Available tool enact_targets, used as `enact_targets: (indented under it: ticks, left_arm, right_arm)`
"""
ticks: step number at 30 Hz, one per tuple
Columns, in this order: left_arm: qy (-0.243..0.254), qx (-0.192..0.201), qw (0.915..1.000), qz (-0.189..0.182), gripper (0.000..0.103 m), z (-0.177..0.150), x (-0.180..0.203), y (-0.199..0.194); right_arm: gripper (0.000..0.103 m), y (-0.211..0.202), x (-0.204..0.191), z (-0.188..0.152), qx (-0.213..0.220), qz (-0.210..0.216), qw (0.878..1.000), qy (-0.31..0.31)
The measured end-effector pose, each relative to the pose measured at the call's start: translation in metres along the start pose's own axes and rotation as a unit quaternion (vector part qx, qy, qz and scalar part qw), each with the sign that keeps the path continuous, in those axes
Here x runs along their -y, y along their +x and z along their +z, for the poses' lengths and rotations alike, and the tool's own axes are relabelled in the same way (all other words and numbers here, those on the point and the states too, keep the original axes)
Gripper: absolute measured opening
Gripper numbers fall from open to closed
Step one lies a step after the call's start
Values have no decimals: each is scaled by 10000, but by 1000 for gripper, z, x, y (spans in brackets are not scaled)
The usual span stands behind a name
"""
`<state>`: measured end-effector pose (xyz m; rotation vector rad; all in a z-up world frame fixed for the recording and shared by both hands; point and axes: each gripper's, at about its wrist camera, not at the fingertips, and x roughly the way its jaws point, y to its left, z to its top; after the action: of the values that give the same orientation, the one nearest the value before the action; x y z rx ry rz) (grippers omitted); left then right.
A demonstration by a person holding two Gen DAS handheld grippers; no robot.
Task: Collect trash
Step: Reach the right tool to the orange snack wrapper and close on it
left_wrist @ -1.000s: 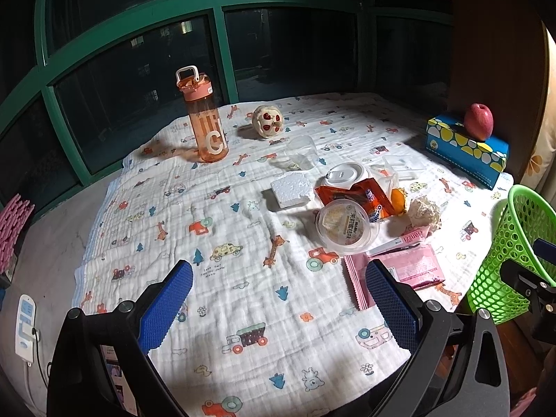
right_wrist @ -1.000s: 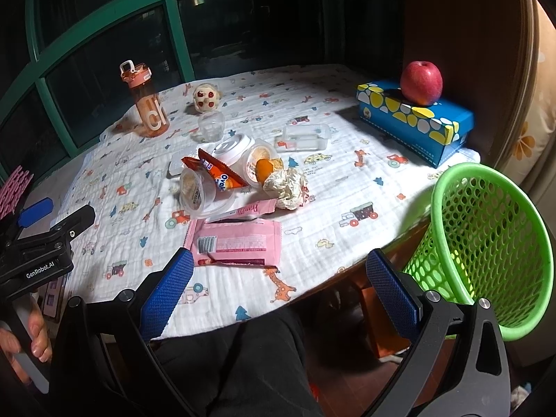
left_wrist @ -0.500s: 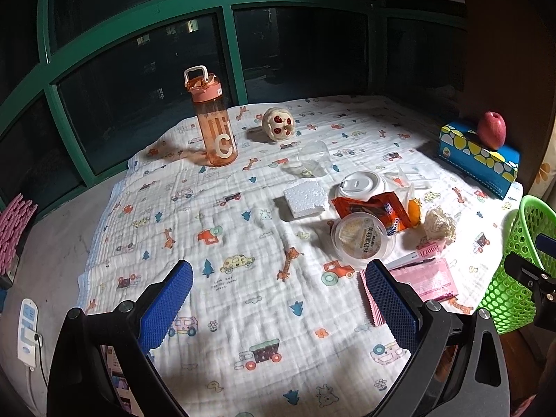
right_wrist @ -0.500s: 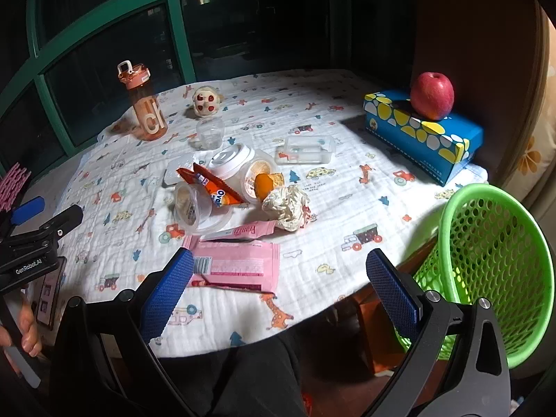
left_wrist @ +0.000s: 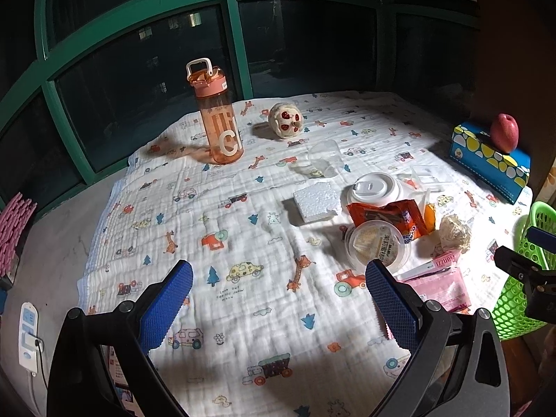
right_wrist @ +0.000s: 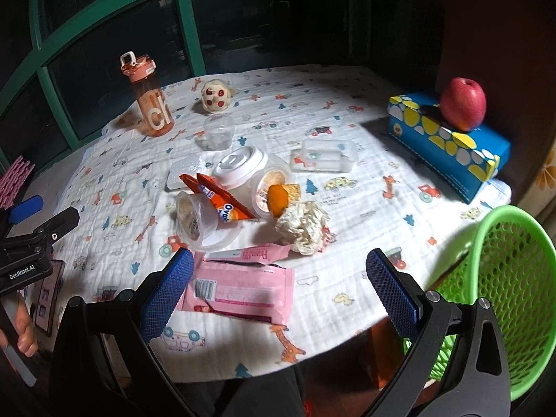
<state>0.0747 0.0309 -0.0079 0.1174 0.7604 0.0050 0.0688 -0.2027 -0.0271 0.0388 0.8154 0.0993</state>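
Note:
Trash lies heaped mid-table: pink wrappers (right_wrist: 239, 290), an orange snack wrapper (right_wrist: 222, 199), a clear lidded cup (right_wrist: 196, 217) on its side, a crumpled paper ball (right_wrist: 304, 224), a white cup lid (right_wrist: 239, 165), a foam block (right_wrist: 184, 170), and an orange peel in a cup (right_wrist: 276, 193). A green mesh basket (right_wrist: 510, 295) stands off the table's right edge. My right gripper (right_wrist: 278, 288) hovers open just above the pink wrappers. My left gripper (left_wrist: 278, 299) is open over bare cloth, left of the heap (left_wrist: 378, 232).
An orange water bottle (left_wrist: 219, 128), a small plush toy (left_wrist: 286, 120) and a clear cup (left_wrist: 325, 160) stand further back. A blue tissue box (right_wrist: 448, 142) carries a red apple (right_wrist: 462, 102). A clear plastic tray (right_wrist: 325, 154) lies nearby. Windows ring the far side.
Both grippers moved forward toward the table; the trash heap looks nearer in the right wrist view. The left wrist view shifted left, so the heap sits further right.

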Motion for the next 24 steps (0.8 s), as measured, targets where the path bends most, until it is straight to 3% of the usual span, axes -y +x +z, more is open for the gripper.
enact_targets:
  ticks: [8,20,24]
  left_arm:
    - [-85,-98,9999,34,96,4,-9,12]
    - [-138,-285,9995,-7,96,2,-14,31]
    - [-125,-323,9994,-62,96,2,-14,37]
  right_arm:
    - [90,23,-12,14,-106,283,9995,-75]
    - [70,74,-36,41,-362,765,9962,-193]
    - [59,92,-43,47,-470,804,9953,-262]
